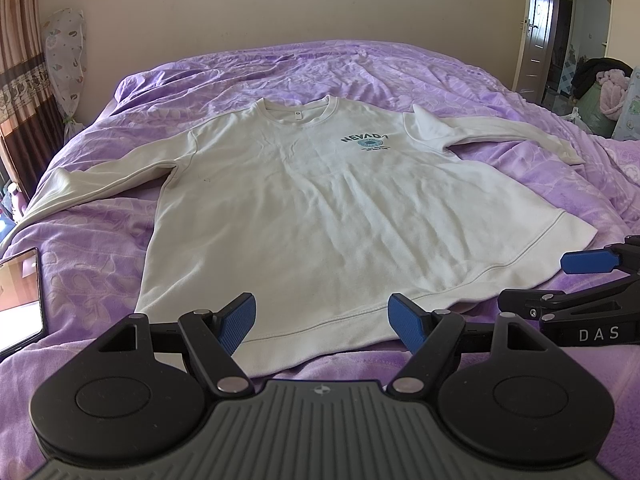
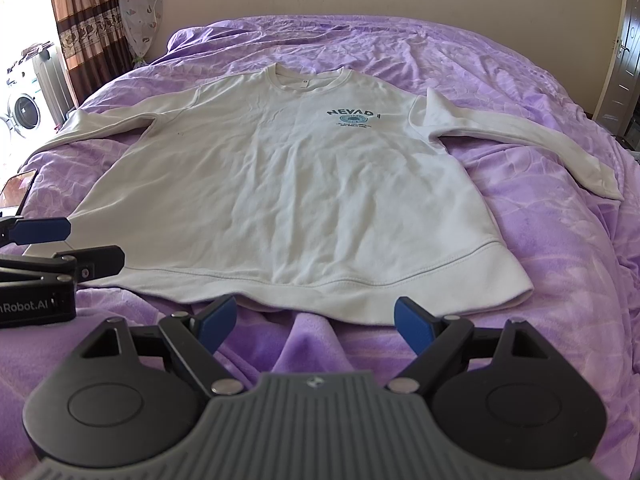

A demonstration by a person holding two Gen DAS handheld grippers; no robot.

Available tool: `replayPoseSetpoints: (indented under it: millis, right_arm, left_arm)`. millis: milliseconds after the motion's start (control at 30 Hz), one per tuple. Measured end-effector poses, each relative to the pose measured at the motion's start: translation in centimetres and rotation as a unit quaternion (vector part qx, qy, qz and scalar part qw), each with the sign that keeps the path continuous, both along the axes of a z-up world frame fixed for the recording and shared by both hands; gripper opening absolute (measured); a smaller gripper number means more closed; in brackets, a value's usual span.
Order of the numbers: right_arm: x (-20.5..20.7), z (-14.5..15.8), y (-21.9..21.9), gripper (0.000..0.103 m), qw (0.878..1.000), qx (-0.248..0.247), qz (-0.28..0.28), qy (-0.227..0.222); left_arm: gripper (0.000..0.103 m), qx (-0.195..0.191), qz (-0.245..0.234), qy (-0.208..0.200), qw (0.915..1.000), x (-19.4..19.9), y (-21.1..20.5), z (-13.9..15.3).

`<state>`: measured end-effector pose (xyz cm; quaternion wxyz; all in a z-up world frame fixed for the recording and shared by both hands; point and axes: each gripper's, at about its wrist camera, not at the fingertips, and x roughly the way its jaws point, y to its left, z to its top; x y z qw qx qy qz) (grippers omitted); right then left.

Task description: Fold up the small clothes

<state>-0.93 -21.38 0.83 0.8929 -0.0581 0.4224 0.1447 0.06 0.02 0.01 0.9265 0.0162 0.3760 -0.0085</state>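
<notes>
A white long-sleeved sweatshirt [image 1: 304, 208] with a blue "NEVADA" print lies flat, front up, on the purple bed [image 1: 400, 72], sleeves spread to both sides and hem nearest me. It also shows in the right wrist view [image 2: 296, 184]. My left gripper [image 1: 322, 322] is open and empty, just above the hem near its middle. My right gripper [image 2: 316, 322] is open and empty, just short of the hem over the bedspread [image 2: 560, 240]. The right gripper shows at the right edge of the left wrist view [image 1: 568, 280]; the left gripper shows at the left edge of the right wrist view [image 2: 68, 244].
A phone [image 1: 18, 300] lies on the bed left of the sweatshirt, also in the right wrist view [image 2: 18, 190]. Curtains [image 2: 86, 12] and a washing machine [image 2: 22, 114] stand at the left. A door [image 1: 538, 28] and piled clothes [image 1: 604, 88] are at the right.
</notes>
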Motion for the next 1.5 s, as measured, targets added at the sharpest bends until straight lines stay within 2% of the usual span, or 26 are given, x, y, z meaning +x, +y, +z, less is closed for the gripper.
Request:
replayPoseSetpoints:
  millis: [667, 700, 933, 1067, 1167, 1267, 1367, 1500]
  right_arm:
    - [0.1, 0.0, 0.1, 0.082, 1.0, 0.0, 0.0, 0.002]
    - [0.2, 0.0, 0.1, 0.082, 1.0, 0.0, 0.0, 0.002]
    - [1.1, -0.4, -0.5, 0.082, 1.0, 0.016, 0.012, 0.014]
    - [2.8, 0.2, -0.5, 0.082, 0.999, 0.024, 0.023, 0.017]
    - [4.6, 1.9, -0.8, 0.082, 0.999, 0.033, 0.032, -0.007]
    - [6.3, 3.4, -0.9, 0.082, 0.998, 0.032, 0.037, -0.047]
    - [8.5, 4.7, -0.7, 0.082, 0.995, 0.031, 0.047, -0.078]
    - [13.4, 5.9, -1.1, 0.082, 0.992, 0.067, 0.063, -0.086]
  left_arm:
    - [0.088, -0.001, 0.0, 0.002, 1.0, 0.0, 0.0, 0.0]
    - [0.088, -0.002, -0.001, 0.003, 1.0, 0.0, 0.2, -0.6]
    - [0.082, -0.034, -0.01, 0.014, 0.9993, 0.6, 1.3, -0.9]
    - [0.079, -0.046, -0.009, 0.013, 0.9988, 1.8, 2.9, 0.3]
    - [0.077, -0.055, 0.001, 0.016, 0.9984, 3.3, 5.0, 1.3]
    - [0.072, -0.056, 0.034, 0.011, 0.9978, 4.9, 8.1, 2.6]
    - [0.07, -0.057, 0.081, 0.0, 0.9951, 6.5, 12.1, 3.9]
    - [0.069, -0.067, 0.145, -0.01, 0.9871, 8.3, 18.8, 5.7]
